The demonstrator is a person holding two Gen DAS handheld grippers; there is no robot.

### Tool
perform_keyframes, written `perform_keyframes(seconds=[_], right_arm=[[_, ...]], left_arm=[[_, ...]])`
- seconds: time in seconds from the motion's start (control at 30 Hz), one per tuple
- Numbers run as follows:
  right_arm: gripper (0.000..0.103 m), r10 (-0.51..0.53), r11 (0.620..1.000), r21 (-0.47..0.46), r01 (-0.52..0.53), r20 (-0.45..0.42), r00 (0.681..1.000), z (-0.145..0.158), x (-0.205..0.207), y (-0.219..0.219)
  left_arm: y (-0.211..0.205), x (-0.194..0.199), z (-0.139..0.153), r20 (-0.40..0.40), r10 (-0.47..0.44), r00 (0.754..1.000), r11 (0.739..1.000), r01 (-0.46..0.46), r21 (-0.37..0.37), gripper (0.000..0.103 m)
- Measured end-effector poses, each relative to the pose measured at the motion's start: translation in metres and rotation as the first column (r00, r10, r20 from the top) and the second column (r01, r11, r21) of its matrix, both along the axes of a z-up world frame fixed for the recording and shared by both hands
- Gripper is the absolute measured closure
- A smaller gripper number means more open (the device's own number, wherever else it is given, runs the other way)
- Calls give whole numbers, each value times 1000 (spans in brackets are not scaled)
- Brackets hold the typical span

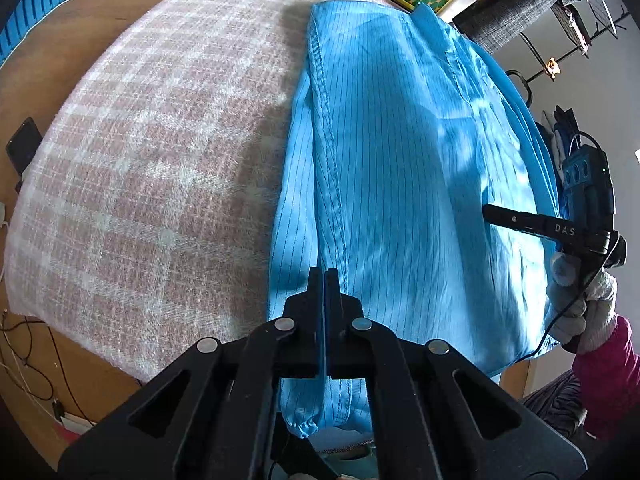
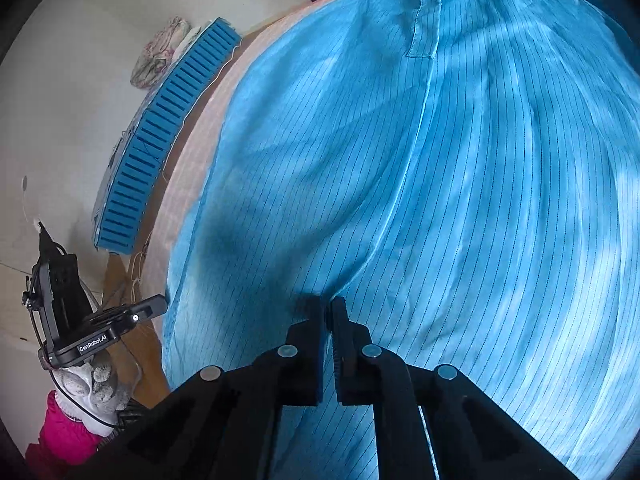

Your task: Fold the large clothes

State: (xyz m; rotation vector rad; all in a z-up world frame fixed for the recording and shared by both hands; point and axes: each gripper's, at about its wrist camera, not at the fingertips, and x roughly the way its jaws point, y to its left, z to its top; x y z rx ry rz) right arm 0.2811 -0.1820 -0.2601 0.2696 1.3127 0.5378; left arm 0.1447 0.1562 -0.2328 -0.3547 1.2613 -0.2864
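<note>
Right tool [image 1: 486, 214] lettered "DAS"

Bright daylight, soft dappled shadows, sharp focus, strong fisheye bending at edges.

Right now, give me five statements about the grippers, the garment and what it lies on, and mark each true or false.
1. The blue striped garment lies on a plaid blanket. True.
2. The left gripper has its fingers spread wide apart. False: they are closed together, over the garment's edge.
3. The right gripper is closed on a pinch of the garment's fabric. True.
4. The garment is red with white dots. False: it is bright blue with thin dark stripes.
5. The garment covers the whole blanket. False: a wide stretch of plaid lies bare beside it.
</note>
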Motion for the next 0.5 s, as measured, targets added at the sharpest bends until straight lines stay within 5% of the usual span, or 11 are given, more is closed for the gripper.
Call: perform_keyframes(seconds=[0.03,0.1,0.17,0.27,0.33,0.37,0.4,0.5], right_arm=[[103,0,1000,2,0,2,1000,1,3,2],[103,-9,1000,13,9,0,1000,0,1,0],[103,-14,1000,18,14,2,1000,1,-1,-3],[96,-4,1000,26,3,9,1000,4,-6,-12],[72,-19,998,63,19,3,1000,6,-9,-23],[65,-32,997,75,32,6,999,9,-9,-28],[62,-44,996,77,43,9,999,10,-8,-32],[71,-52,995,80,52,-1,999,7,-5,-34]], left_arm=[[-1,-1,-2,-29,1,1000,1000,-1,4,103],[1,-2,-8,-69,22,997,1000,-21,7,81],[4,-6,-10,-74,49,996,999,-50,-8,76],[2,-10,-12,-75,47,996,998,-51,-39,76],[0,-10,-12,-77,53,996,997,-57,-51,77],[-1,-11,-10,-69,49,996,996,-53,-65,85],[-5,-10,-9,-62,42,997,997,-46,-65,98],[-15,-8,-2,-18,28,999,999,-28,-18,103]])
